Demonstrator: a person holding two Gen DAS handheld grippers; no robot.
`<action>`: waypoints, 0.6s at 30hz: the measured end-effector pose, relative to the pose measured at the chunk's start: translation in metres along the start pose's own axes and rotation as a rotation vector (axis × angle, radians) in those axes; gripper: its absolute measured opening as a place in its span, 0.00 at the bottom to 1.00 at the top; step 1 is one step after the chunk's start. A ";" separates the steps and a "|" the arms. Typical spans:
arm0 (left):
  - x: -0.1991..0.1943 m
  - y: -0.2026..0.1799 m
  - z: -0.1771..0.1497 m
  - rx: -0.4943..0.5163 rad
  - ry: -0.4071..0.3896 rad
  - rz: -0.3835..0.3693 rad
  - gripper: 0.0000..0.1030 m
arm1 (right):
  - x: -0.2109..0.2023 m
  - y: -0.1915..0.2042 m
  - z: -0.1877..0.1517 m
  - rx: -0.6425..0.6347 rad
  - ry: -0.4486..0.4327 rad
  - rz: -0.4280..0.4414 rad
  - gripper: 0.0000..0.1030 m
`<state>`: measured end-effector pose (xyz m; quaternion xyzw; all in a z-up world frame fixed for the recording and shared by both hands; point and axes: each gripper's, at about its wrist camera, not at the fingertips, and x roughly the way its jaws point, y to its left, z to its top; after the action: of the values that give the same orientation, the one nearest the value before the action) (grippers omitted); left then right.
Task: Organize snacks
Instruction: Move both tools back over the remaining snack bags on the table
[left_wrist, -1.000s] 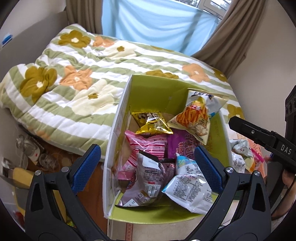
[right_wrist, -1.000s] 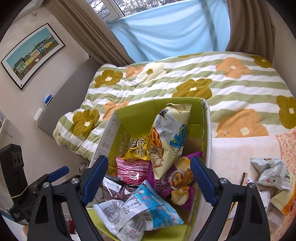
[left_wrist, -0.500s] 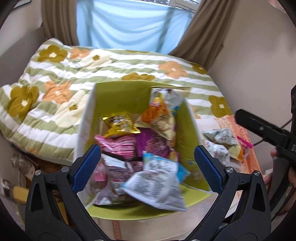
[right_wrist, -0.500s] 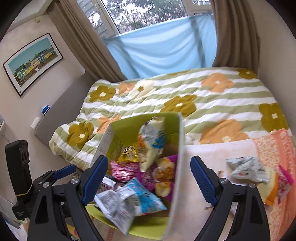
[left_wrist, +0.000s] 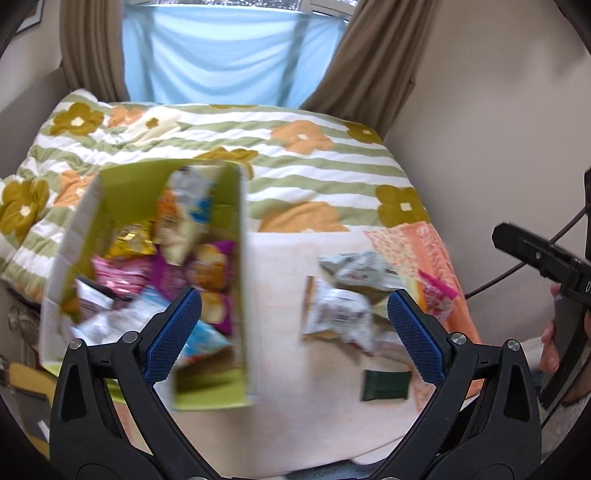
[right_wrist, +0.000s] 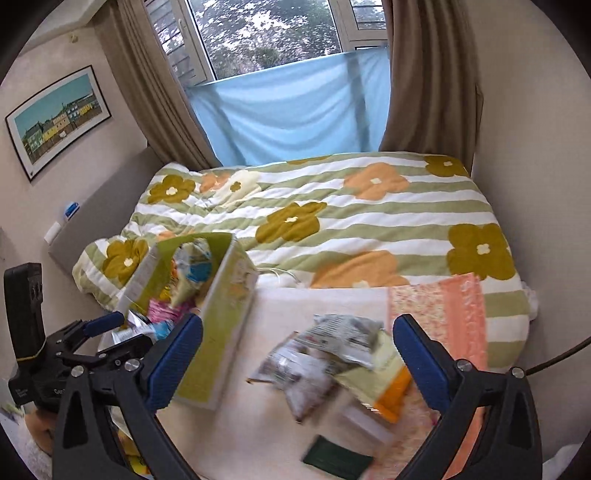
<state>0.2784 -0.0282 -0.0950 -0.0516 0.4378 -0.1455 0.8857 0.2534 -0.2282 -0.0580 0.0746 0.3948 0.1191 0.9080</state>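
Left gripper (left_wrist: 293, 325) jaws apart, empty; right gripper (right_wrist: 297, 354) jaws apart, empty. Landmark: green box (left_wrist: 242, 295), filled with snack bags. Right of box, on cream blanket (left_wrist: 280, 424): dark green packet (left_wrist: 386, 385) nearest, then loose pile of snack bags (left_wrist: 347, 295). Beyond box: floral quilt (left_wrist: 314, 162), blue curtain (left_wrist: 229, 59). Versus 1.0 s ago: both views swung right off the box onto the pile; frames blurred.

Snack bags (left_wrist: 177, 236) are held in the box (left_wrist: 240, 280) at the left; loose packets (left_wrist: 343, 295) are scattered on the bed (left_wrist: 332, 162) to its right.
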 end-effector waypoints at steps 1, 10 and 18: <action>0.005 -0.012 -0.002 0.005 0.004 0.005 0.97 | -0.003 -0.009 0.000 -0.017 0.000 0.000 1.00; 0.058 -0.076 -0.019 0.042 0.092 0.062 0.97 | 0.018 -0.070 0.008 -0.112 0.066 0.069 1.00; 0.118 -0.083 -0.030 0.103 0.226 0.079 0.97 | 0.076 -0.086 -0.003 -0.100 0.175 0.149 1.00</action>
<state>0.3051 -0.1417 -0.1852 0.0278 0.5286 -0.1376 0.8372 0.3153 -0.2901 -0.1328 0.0477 0.4596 0.2116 0.8612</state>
